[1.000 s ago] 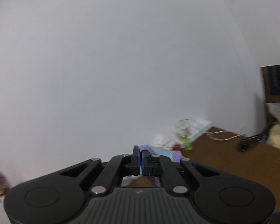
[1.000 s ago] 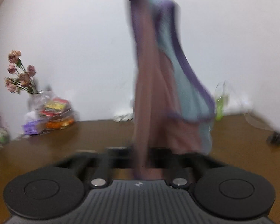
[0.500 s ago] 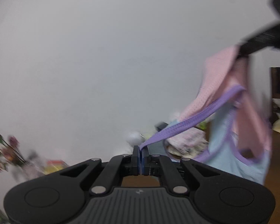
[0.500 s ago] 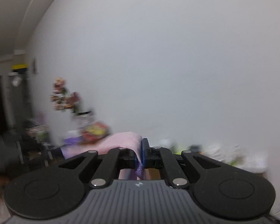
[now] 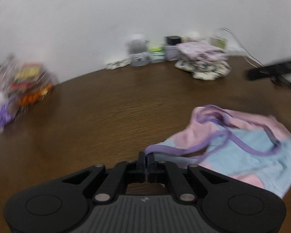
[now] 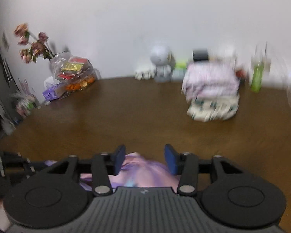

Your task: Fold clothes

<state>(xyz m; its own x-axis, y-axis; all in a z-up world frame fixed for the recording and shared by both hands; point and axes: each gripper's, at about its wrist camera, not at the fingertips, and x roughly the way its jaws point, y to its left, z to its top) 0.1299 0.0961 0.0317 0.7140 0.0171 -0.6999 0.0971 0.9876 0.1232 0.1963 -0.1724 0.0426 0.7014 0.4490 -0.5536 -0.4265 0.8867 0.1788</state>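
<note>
The pink-and-blue garment with purple trim lies crumpled on the brown tabletop, well in front of the folded floral stack by the wall. The left hand-held gripper is pinched tight on the garment's purple strap, just above the wood. The right hand-held gripper has just been opening: its blue pads now stand apart at middling width with pink-purple cloth bunched below and between them, and no pad presses on it.

Judging from this, the garment is being laid out flat before the first fold, and it has landed heaped rather than spread. Risks:

- With only the strap held, any pull by the left side would stretch the thin trim and drag the heap instead of flattening it.
- The open right jaws sit close over the cloth; a fold could snag on a pad as that hand lifts away, rumpling the piece again.
- Folding now would lock in the twisted straps.
</note>
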